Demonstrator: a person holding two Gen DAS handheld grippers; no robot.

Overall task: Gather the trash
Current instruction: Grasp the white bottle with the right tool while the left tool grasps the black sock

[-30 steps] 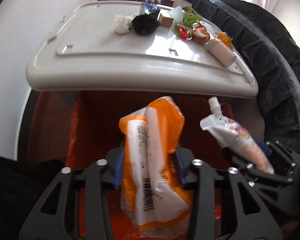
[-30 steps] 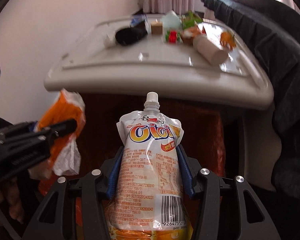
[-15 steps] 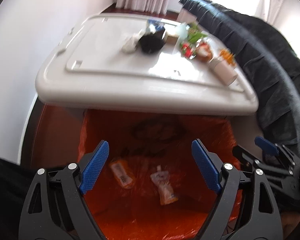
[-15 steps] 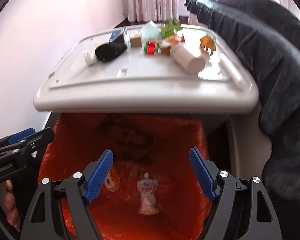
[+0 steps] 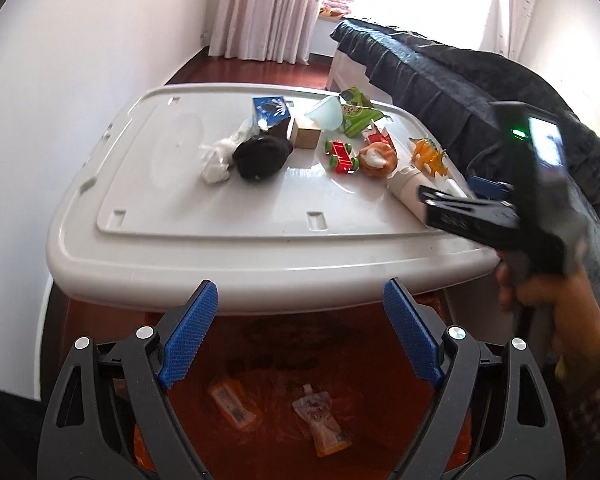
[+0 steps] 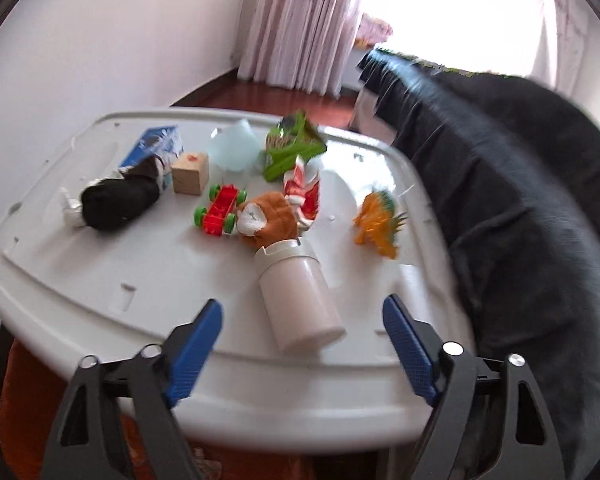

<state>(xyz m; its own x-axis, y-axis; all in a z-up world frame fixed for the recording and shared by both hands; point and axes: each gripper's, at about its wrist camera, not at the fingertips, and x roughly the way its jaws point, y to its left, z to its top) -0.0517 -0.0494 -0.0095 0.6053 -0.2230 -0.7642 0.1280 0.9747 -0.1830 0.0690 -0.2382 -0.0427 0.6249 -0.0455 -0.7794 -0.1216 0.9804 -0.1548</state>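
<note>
My left gripper (image 5: 300, 316) is open and empty above a bin lined with an orange bag (image 5: 276, 344). An orange wrapper (image 5: 234, 402) and a spouted drink pouch (image 5: 322, 420) lie at the bag's bottom. My right gripper (image 6: 302, 332) is open and empty, held over the near edge of the white table (image 6: 100, 272), just short of a white cylindrical bottle (image 6: 298, 296) lying on its side. On the table are a crumpled white tissue (image 5: 218, 158), a black bundle (image 5: 262, 156), a blue carton (image 5: 270, 114) and a green wrapper (image 5: 356, 114).
Toys also sit on the table: a red and green car (image 6: 218, 214), a brown plush (image 6: 266, 218), an orange dinosaur (image 6: 378, 220), a wooden cube (image 6: 190, 172). A dark sofa (image 6: 520, 184) runs along the right. A white wall (image 5: 60, 80) stands left.
Both grippers opened and dropped the orange wrapper and the drink pouch into the bag. Both then rose; the right one moved forward over the table edge.
</note>
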